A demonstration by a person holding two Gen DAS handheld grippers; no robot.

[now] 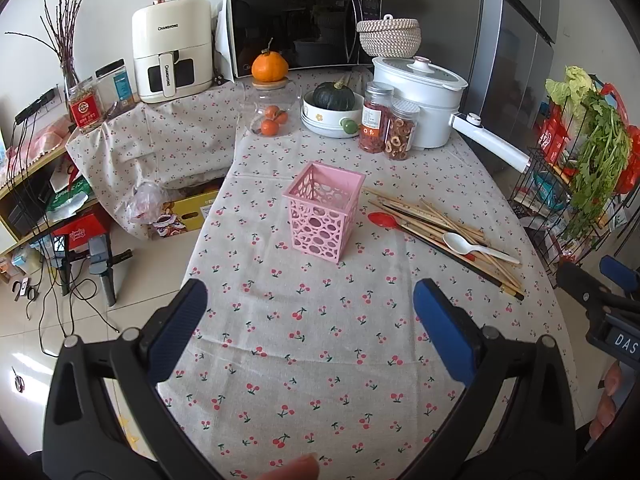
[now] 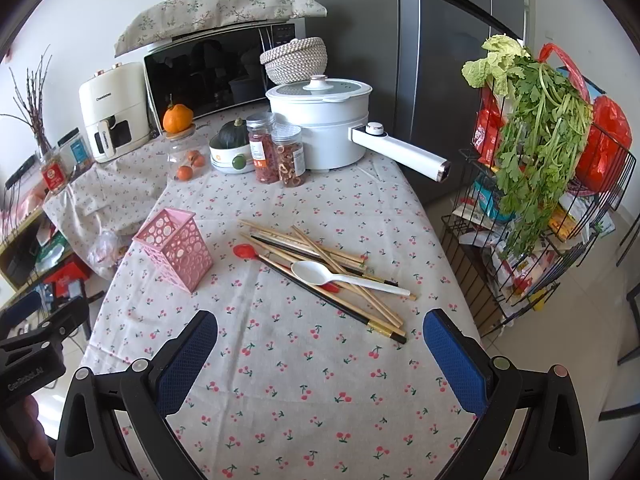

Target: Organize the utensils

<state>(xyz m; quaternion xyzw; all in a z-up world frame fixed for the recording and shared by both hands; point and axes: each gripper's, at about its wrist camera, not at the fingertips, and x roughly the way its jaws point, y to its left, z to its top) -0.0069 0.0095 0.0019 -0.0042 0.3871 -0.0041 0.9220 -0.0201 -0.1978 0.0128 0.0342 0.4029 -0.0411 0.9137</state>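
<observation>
A pink perforated utensil holder [image 1: 323, 210] [image 2: 176, 248] stands upright and empty on the cherry-print tablecloth. To its right lies a loose pile of wooden and black chopsticks [image 1: 444, 232] [image 2: 320, 260], with a white plastic spoon [image 1: 472, 246] [image 2: 336, 276] on top and a red spoon [image 1: 382, 220] [image 2: 248, 252] partly under them. My left gripper [image 1: 310, 300] is open and empty, hovering short of the holder. My right gripper [image 2: 320, 330] is open and empty, just short of the pile's near end.
At the table's back stand a white electric pot [image 2: 324, 124] with a long handle, two jars [image 2: 276, 152], a bowl with a squash [image 1: 334, 108], a glass jar of oranges [image 1: 272, 116], a microwave and an air fryer. A wire rack with greens [image 2: 536, 168] stands right of the table.
</observation>
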